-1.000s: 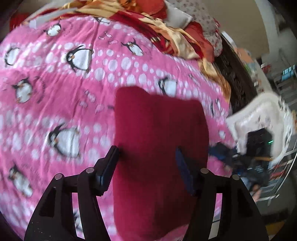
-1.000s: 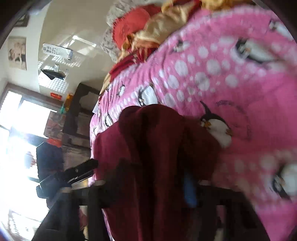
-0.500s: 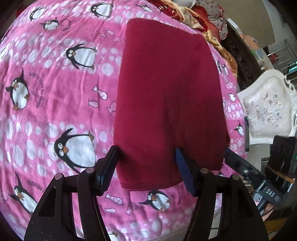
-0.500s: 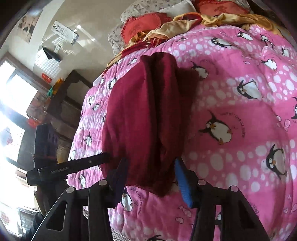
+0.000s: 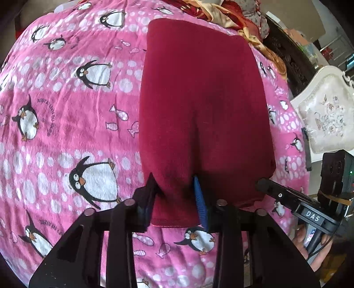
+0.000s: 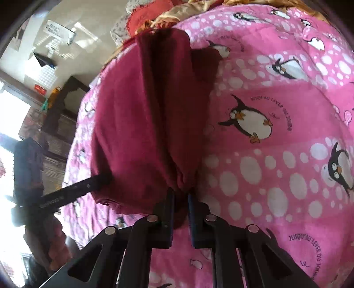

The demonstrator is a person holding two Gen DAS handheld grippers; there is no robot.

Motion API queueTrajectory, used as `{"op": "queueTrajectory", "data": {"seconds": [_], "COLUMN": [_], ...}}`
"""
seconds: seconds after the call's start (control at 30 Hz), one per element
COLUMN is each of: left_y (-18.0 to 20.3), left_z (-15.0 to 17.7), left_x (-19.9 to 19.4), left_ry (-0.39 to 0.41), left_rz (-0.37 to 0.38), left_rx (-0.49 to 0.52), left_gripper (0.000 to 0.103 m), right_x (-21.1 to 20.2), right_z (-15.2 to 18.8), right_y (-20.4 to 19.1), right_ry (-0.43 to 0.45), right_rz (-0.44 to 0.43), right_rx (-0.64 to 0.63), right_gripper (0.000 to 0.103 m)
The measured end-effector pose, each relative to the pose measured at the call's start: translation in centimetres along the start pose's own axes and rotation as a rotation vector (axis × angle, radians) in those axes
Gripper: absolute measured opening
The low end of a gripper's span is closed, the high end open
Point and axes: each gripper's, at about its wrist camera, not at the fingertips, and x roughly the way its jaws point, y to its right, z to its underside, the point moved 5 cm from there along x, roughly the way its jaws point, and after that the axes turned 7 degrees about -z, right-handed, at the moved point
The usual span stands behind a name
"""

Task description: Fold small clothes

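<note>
2 tongs of mine now hold the near edge of the dark red cloth (image 5: 203, 106). My left gripper (image 5: 177, 195) has its jaws partly closed, with a thick bunch of the hem between them. My right gripper (image 6: 180, 197) is almost fully closed, and it pinches a gathered corner of the same cloth (image 6: 154, 124).

This is the change: 0.5 s ago both pairs of jaws stood wide apart around the hem and did not press it. Now they grip, so I judge that I am ready to lift the near edge and carry it over for the next fold.

The cloth lies on the pink penguin blanket (image 5: 66, 110), stretched away from me. Its left part is flat, and on the right side a raised ridge runs along it in the right wrist view. Compared with 1.0 s ago, it is spread out on the bed and sharp, not blurred. Behind it I see a heap of orange and yellow bedding (image 6: 168, 13) and, at the right, a white chair (image 5: 327, 110).
</note>
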Motion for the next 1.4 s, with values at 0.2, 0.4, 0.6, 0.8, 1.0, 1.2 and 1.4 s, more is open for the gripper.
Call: {"op": "queueTrajectory", "data": {"seconds": [0.2,0.4,0.6,0.8,1.0,1.2,1.4], "left_y": [-1.4,-1.8,-2.3,-2.5,-2.0,-1.4,0.2], "left_z": [-1.4,-6.0,-14.3,-19.2,-19.3,-19.5,-19.4], "left_x": [-2.1,-2.4,-0.9,2.0,3.4,3.4,2.2], "left_ry": [0.034,0.074,0.109,0.064,0.063,0.086,0.138], "left_rz": [0.047,0.03,-0.023,0.003,0.014,-0.01,-0.05], "left_rx": [-0.056,-0.063,-0.029,-0.048,-0.062,-0.055,0.034], "left_gripper": [0.057,0.065,0.065,0.065,0.065,0.055,0.038], "right_x": [-3.9,-4.8,-1.1,2.7,4.8,4.7,3.8], "right_z": [-1.4,-5.3,-13.2,-19.4,-18.5,-18.3,-17.8], "right_y": [-1.3,-2.3,-3.7,-3.5,-2.6,-1.8,-1.2], "right_ry": [0.068,0.124,0.128,0.084,0.048,0.075,0.09], "right_rz": [-0.021,-0.02,-0.018,0.112,0.157,0.146,0.124], "right_rx": [-0.037,-0.026,-0.052,-0.056,-0.041,-0.029,-0.002], "right_gripper": [0.076,0.084,0.084,0.076,0.077,0.068,0.032]}}
